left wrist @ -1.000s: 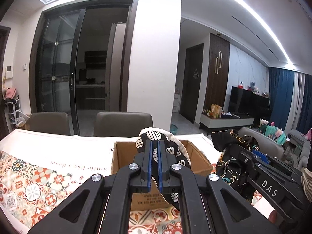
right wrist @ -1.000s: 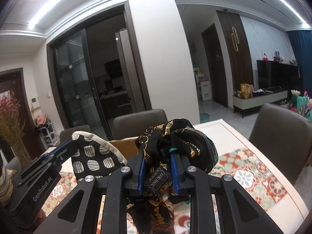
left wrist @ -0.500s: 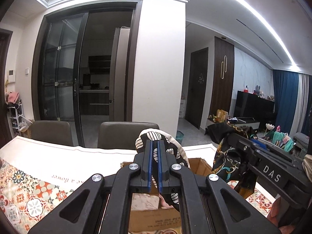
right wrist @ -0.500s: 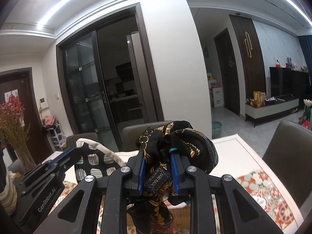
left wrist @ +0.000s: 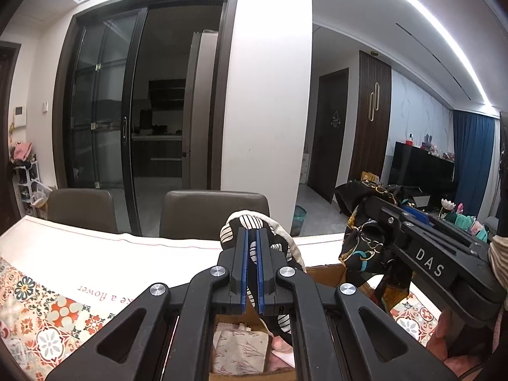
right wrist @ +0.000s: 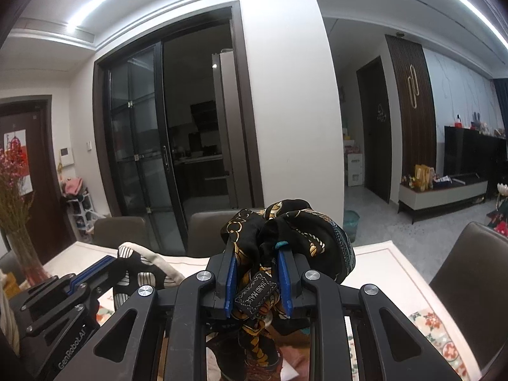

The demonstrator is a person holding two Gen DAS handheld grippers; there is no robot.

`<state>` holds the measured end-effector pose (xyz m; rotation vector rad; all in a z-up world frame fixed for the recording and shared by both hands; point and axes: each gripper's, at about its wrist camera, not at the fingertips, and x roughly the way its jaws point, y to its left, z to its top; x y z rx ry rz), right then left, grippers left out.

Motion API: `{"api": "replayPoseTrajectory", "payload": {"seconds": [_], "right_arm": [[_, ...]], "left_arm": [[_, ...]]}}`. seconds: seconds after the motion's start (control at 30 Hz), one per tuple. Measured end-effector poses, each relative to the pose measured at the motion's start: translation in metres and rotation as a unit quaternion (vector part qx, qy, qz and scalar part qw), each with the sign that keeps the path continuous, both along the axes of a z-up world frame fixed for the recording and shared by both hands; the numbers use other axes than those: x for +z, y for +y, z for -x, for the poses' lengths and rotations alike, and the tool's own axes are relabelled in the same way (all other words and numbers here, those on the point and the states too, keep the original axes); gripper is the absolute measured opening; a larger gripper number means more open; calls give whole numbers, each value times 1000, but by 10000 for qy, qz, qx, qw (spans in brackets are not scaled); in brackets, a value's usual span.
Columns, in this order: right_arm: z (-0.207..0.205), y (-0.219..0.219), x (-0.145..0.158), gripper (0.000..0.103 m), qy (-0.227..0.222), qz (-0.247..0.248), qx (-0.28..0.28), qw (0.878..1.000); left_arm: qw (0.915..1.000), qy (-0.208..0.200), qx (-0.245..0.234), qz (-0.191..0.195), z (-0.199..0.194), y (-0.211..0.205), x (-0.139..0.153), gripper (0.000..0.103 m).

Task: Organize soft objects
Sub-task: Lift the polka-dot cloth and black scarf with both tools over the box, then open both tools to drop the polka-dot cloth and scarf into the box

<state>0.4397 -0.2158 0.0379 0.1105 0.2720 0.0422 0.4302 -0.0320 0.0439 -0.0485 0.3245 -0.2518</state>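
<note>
- A counter is seen spread beneath and ahead of both grippers, covered by a white cloth with a patterned tile print to the left of the left fingers.
- Two brown chairs are seen pushed in at the far edge of the counter, beyond the fingertips; a third chair is placed to the right of the right fingers.
- An open cardboard box is seen directly below the left fingers, with folded pale cloths laid inside it.
- The right gripper is shown closed down on a black scarf with gold chain print; the scarf is bunched between and above the blue pads, its label is caught between the fingers, and its tail is left hanging below them.
- The left gripper is shown pressed almost fully together on a black cloth with white striped ovals and a cream edge; the cloth is bulged up just past the fingertips and draped down the right side of the fingers, above the box.
- In the left view, the right gripper is seen to the right, well apart from the left fingers, with the scarf held near the box's far right corner.
</note>
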Motion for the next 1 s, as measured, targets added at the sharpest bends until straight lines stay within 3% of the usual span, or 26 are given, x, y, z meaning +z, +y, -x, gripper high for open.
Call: {"api": "replayPoseTrajectory", "payload": {"seconds": [0.17, 0.63, 0.73, 0.8, 1.0], "right_arm": [[-15, 0, -13, 24, 206, 49, 113, 9997], [-36, -3, -71, 25, 1436, -93, 560, 9880], [-39, -5, -75, 34, 1609, -86, 625, 9850], [-40, -9, -76, 48, 1726, -166, 681, 9825], [-37, -18, -74, 54, 1870, -322, 745, 9790]], "left_arm": [[9998, 178, -34, -3, -15, -4, -9, 6], [9967, 754, -182, -236, -26, -17, -50, 7], [9954, 904, -245, -211, -28, -17, -57, 7], [9945, 985, -308, -159, -28, -17, -59, 8], [9944, 968, -360, -214, -21, -20, -55, 21]]}}
